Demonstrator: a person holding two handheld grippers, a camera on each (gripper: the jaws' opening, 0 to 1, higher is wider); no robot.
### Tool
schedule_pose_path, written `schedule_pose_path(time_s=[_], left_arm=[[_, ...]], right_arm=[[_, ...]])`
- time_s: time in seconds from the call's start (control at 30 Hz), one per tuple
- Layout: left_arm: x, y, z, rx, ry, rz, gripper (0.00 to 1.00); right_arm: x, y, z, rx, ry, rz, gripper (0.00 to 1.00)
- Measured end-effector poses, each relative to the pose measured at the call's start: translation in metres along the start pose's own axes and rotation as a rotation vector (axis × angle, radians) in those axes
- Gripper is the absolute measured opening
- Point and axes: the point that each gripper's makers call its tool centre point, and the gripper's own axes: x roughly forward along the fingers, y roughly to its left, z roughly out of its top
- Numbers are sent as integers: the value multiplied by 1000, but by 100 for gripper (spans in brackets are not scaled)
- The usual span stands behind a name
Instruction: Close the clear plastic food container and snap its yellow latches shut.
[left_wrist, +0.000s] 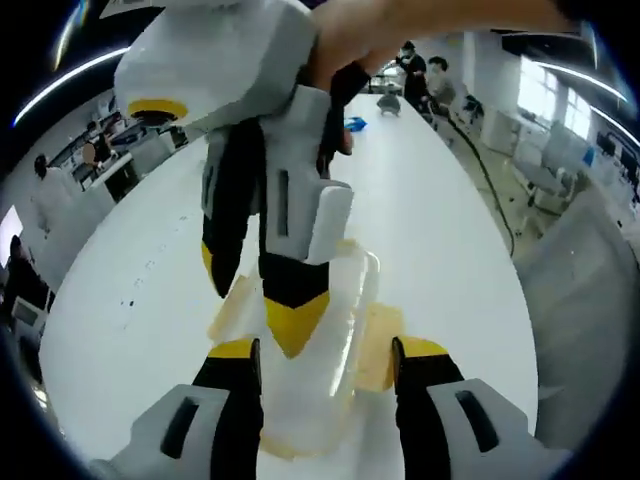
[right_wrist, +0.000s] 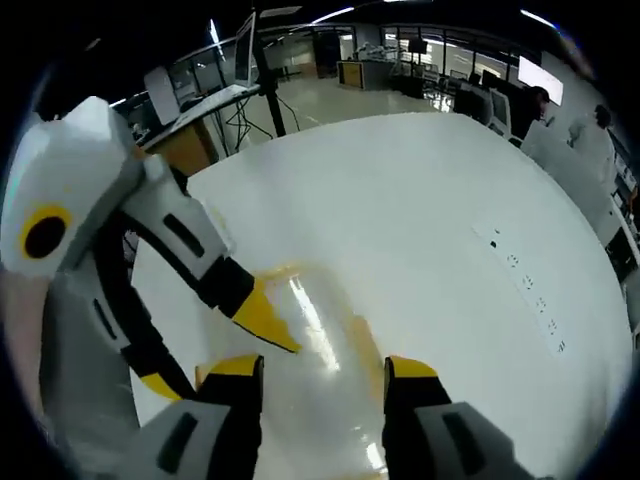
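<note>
A hard press by either tool could have skidded the clear rectangular plastic food container (left_wrist: 320, 340) across the white table (left_wrist: 440, 230). It lay there between the spread jaws of the left gripper (left_wrist: 325, 350) and of the right gripper (right_wrist: 325, 370), each empty, tips over its lid.

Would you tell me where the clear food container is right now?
The clear container lies on the white table, low and central in both views, directly ahead of the left gripper, with the right gripper above it.
</note>
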Motion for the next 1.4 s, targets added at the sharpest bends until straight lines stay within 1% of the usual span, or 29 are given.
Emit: schedule_pose_path(time_s=[0.07,0.1,0.13,0.17,0.23,0.27,0.3,0.4,0.5,0.53,0.7,0.97,1.0,1.03,1.17,1.3,1.37,1.4], left_arm=[[2,-2,-2,26,13,0,50],[3,-2,-4,33,17,2,50],[5,-3,-7,49,28,4,50],[5,2,-4,89,14,30,49],[5,4,-6,103,26,53,43],[5,3,-6,113,26,48,43],[5,4,-6,101,22,54,43],[5,2,-5,113,7,50,40],[6,2,-5,108,13,51,39],[6,3,-6,92,10,51,39],[6,3,-6,69,-3,48,38],[6,4,-7,49,-31,61,38],[6,2,-8,50,-26,54,38],[9,2,-7,48,-31,61,38],[8,2,-7,49,-34,63,38],[11,2,-9,124,-22,139,38],[13,1,-10,138,-25,179,38],[14,1,-10,128,-26,191,38]], right_arm=[[1,-1,-5,-41,53,15,46],[2,-1,-6,-58,69,21,47],[3,0,-2,-45,54,30,47],[3,0,-4,-51,71,35,47],[4,1,-3,-60,82,52,47],[5,1,-3,-62,93,67,47],[5,0,-4,-60,107,81,47],[8,0,-5,-56,155,116,47],[8,3,-8,-67,230,157,46],[11,1,-7,-76,249,164,46],[13,1,-9,-100,323,194,45],[15,2,-11,-96,372,248,45],[13,6,-13,-99,393,291,44],[12,-1,-9,-109,396,279,44],[12,0,-7,-115,391,279,44],[11,3,-10,-116,357,268,44],[11,3,-10,-119,344,265,44],[12,3,-11,-119,343,264,45]])
